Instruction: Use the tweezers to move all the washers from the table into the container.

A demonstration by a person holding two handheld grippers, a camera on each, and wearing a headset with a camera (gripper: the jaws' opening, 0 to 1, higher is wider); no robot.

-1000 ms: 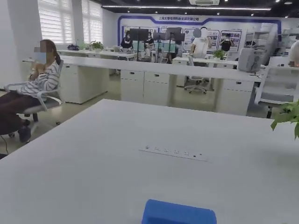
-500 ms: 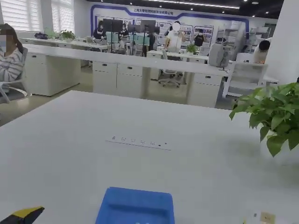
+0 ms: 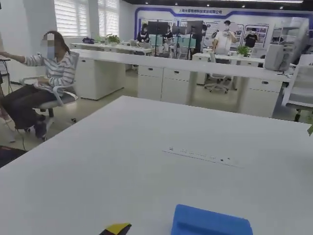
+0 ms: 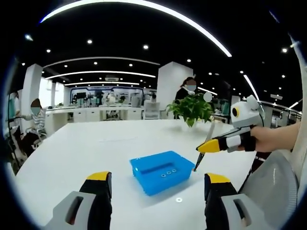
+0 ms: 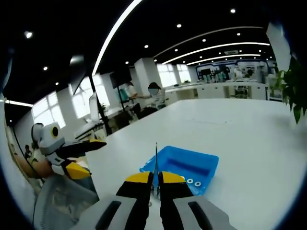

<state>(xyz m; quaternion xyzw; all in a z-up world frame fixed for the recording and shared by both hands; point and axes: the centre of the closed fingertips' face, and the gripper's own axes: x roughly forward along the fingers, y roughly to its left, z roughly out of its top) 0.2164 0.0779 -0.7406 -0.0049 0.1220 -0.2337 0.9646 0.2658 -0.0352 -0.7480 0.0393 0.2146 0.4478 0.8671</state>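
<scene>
A blue container (image 4: 160, 172) sits on the white table (image 4: 72, 153) with three washers (image 4: 168, 173) inside. One washer (image 4: 179, 200) lies on the table just in front of it. My left gripper (image 4: 157, 178) is open and empty, short of the container. My right gripper (image 5: 154, 176) is shut on thin metal tweezers (image 5: 156, 160), whose tips hang by the container's (image 5: 184, 165) near corner. From the left gripper view the tweezers (image 4: 201, 153) slant down to the container's right edge. A yellow gripper tip (image 3: 115, 229) shows left of the container (image 3: 211, 223).
A potted plant (image 4: 192, 108) stands on the table behind the container, with a person behind it. A socket strip (image 3: 203, 156) is set into the tabletop further back. A seated person (image 3: 49, 83) is off the table's left side, with desks beyond.
The head camera has swung about, so the whole picture shifted. A yellow gripper tip, absent one second ago, shows at the bottom edge left of the container.
</scene>
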